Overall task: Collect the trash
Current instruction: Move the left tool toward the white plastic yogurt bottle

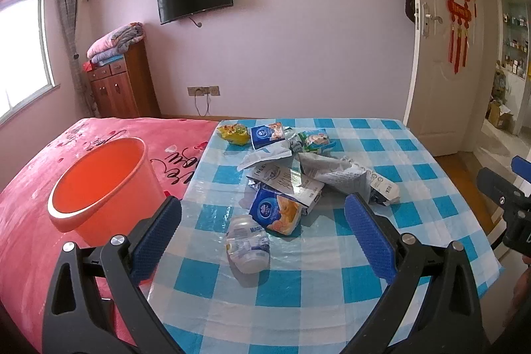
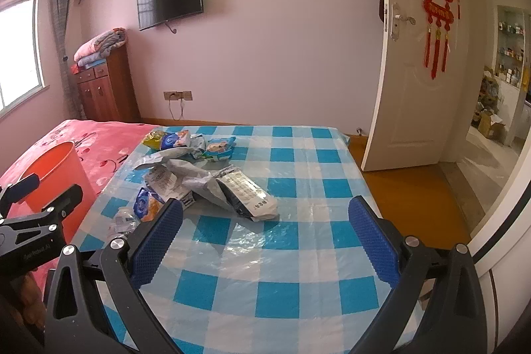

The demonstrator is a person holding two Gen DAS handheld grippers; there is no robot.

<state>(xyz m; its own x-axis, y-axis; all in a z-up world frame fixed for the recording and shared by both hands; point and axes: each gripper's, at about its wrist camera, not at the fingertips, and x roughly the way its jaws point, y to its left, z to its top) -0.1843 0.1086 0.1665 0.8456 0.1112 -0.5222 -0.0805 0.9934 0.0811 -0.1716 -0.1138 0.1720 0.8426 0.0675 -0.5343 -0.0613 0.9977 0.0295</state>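
- Hovering above the near edge of the blue-checked worktop (image 1: 332,281), the left hand-held gripper (image 1: 265,226) has its blue pads spread wide and grips nothing.
- Directly between and just ahead of its fingers lies a crushed clear plastic bottle (image 1: 247,243), with a blue snack packet (image 1: 277,211) just beyond it.
- Farther ahead sits the trash pile: crumpled grey mailer bags (image 1: 345,175), a yellow wrapper (image 1: 234,133) and a green-and-white packet (image 1: 315,140) at the far end.
- To the left of this hand-held gripper, an orange bucket (image 1: 99,188) stands on the pink bed (image 1: 26,214), apparently touching the worktop's edge, though the contact is hard to see.
- The right hand-held gripper (image 2: 265,226) is likewise fully open and empty, over bare checked cloth; the pile lies ahead and to its left.
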